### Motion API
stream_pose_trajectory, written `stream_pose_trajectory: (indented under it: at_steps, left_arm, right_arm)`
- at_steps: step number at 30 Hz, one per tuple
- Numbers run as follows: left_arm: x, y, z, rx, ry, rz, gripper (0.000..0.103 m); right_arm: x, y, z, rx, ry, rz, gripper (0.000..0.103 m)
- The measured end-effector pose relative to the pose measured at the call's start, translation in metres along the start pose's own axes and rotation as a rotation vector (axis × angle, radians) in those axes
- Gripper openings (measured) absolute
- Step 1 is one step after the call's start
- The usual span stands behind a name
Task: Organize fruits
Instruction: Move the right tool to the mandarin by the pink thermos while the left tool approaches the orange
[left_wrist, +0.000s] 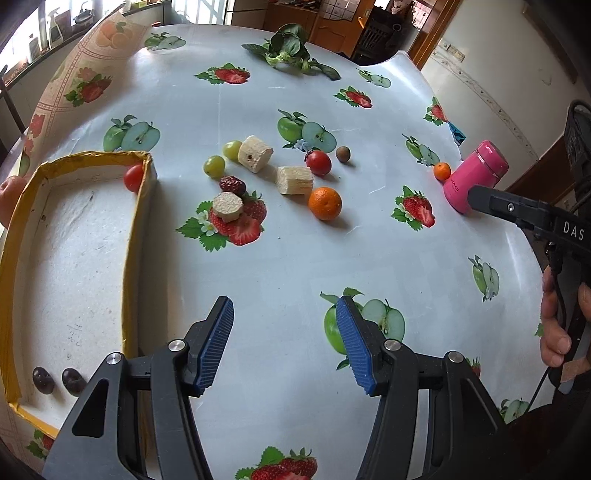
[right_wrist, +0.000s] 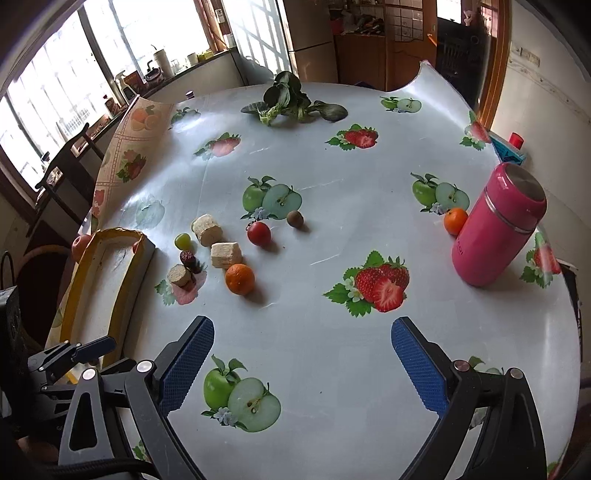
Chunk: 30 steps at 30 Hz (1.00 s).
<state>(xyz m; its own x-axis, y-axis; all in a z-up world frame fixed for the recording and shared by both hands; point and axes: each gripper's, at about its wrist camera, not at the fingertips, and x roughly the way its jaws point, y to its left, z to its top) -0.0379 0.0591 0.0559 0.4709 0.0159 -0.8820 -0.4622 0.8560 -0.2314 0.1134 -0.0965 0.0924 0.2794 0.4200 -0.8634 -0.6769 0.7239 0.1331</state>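
both my grippers hang released over the table (left_wrist: 277, 258), left gripper (left_wrist: 284, 343) and right gripper (right_wrist: 303, 365) grasping nothing. fruit lies mid-table: orange (left_wrist: 325, 203), tomato (left_wrist: 318, 162), grapes (left_wrist: 214, 165). another tomato (left_wrist: 133, 178) sits in the tray (left_wrist: 136, 221).

A table (right_wrist: 332, 229) under a pale oilcloth printed with apples and strawberries carries everything. At its left edge lies a shallow yellow-rimmed tray (left_wrist: 129, 236). Right of the tray sit two green grapes (left_wrist: 215, 165), a red date (left_wrist: 232, 184), three pale corky chunks (left_wrist: 255, 153), a tomato (left_wrist: 318, 162), a mandarin (left_wrist: 325, 203) and a small brown fruit (left_wrist: 343, 153). Leafy greens (right_wrist: 284, 98) lie far; a pink flask (right_wrist: 498, 229) stands right, a small orange (right_wrist: 455, 220) touching it.
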Motion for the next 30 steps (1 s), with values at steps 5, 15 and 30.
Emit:
stream_pose_trajectory:
  at_steps: [5, 15, 30]
  left_arm:
    - [0.029, -0.017, 0.020, -0.020, 0.032, -0.022, 0.057]
    - [0.079, -0.029, 0.055, -0.109, 0.067, -0.056, 0.057]
    - [0.114, -0.026, 0.075, -0.174, 0.094, -0.077, 0.057]
  right_arm:
    - [0.011, -0.019, 0.045, -0.081, 0.114, -0.046, 0.098]
    - [0.087, -0.065, 0.145, -0.282, 0.492, -0.198, 0.098]
    - [0.198, -0.108, 0.135, -0.468, 0.963, -0.448, 0.079]
